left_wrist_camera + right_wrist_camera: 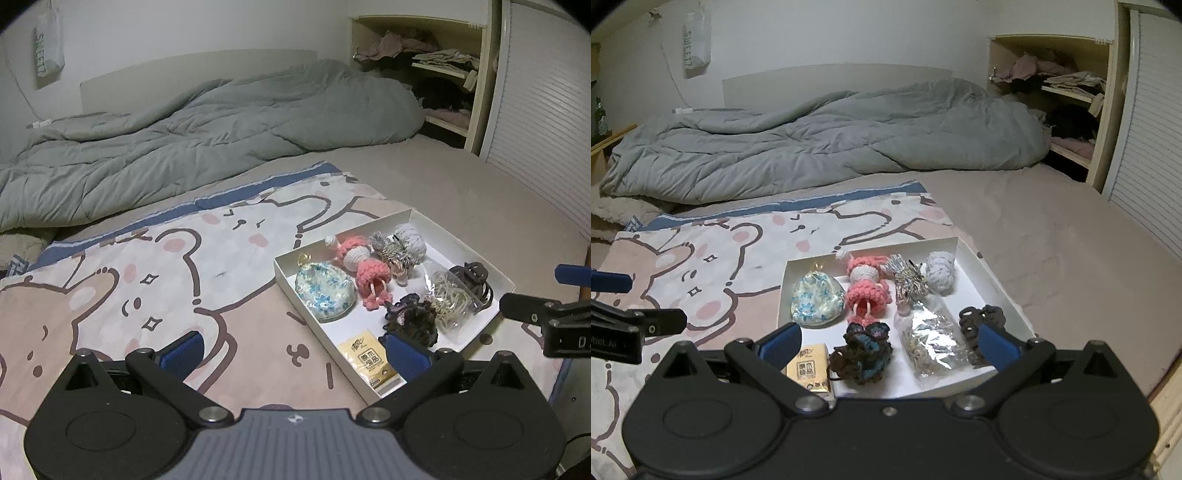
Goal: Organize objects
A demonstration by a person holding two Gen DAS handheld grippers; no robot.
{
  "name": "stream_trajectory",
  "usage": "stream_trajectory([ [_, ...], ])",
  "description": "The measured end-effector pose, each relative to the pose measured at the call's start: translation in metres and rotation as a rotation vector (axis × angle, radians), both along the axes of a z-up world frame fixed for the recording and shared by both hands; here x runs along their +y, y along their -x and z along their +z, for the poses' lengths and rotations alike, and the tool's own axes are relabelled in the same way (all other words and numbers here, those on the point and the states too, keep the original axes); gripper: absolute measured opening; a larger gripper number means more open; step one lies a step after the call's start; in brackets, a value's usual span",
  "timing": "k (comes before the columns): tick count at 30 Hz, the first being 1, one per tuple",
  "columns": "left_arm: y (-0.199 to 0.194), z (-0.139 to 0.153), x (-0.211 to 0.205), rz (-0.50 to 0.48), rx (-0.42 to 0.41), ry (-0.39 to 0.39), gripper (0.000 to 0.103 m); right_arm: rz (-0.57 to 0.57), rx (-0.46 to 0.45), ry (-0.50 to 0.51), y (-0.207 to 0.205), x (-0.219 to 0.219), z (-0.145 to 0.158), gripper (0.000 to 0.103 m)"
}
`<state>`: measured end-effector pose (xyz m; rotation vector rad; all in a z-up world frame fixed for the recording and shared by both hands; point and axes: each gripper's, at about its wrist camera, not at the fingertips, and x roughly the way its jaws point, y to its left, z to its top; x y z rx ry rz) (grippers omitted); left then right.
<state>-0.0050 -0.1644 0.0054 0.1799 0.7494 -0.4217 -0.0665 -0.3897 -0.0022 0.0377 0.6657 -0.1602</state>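
Nearest your right hand-held gripper: the yellow tissue packet and the dark crocheted scrunchie, both at the near end of the white tray. Fingers spread wide, nothing between them.

Your left hand-held gripper — also spread apart and empty — hangs over the cartoon bear blanket on the bed, its right pad at the tray's near corner.

Tray contents, all inside it:
- floral fabric pouch, far left; soft, light, slumps when lifted. Take it across the middle.
- pink crochet doll, beside the pouch; squashy, forgiving. Grip the body, not the dangling legs.
- grey knitted ball and striped tassel piece, touching; soft, likely to snag each other.
- clear bag of rubber bands — slick film, probably slides; pinch a gathered fold.
- brown claw clip, right side; rigid, brittle teeth. Close gently on its spine.

Both tools are held low and level, pointing toward the grey duvet. Right is centred on the tray; left sits off to its side.
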Motion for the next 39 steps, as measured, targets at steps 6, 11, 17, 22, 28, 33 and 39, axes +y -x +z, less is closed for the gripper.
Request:
stream_trajectory([
  [6, -0.0030, -0.0023, 0.0006, 0.016, 0.011, -0.003, 0.103, -0.004, 0.015, 0.011, 0.0011, 0.0004, -0.0038, 0.103],
  [11, -0.0052, -0.0057, 0.0015, 0.024, 0.028, -0.006, 0.103, -0.022, 0.030, 0.001, 0.0007, -0.0038, -0.0053, 0.103],
  [17, -0.0063, -0.0067, 0.0008, 0.030, 0.032, -0.007, 0.103, -0.025, 0.033, -0.002, 0.0004, -0.0050, -0.0053, 0.103],
  [22, -0.0066, -0.0063, -0.0001, 0.035, 0.030, -0.010, 0.103, -0.017, 0.037, 0.002, -0.0012, -0.0036, -0.0053, 0.103],
  [28, -0.0067, -0.0067, -0.0001, 0.036, 0.028, -0.013, 0.103, -0.017, 0.040, 0.007, -0.0002, -0.0017, -0.0061, 0.103],
  [33, -0.0065, -0.0069, -0.0003, 0.037, 0.026, -0.015, 0.103, -0.020, 0.042, 0.002, 0.0002, -0.0029, -0.0060, 0.103],
  [39, -0.0053, -0.0056, -0.0011, 0.033, 0.016, -0.013, 0.103, -0.021, 0.043, 0.002, 0.0001, -0.0031, -0.0059, 0.103],
])
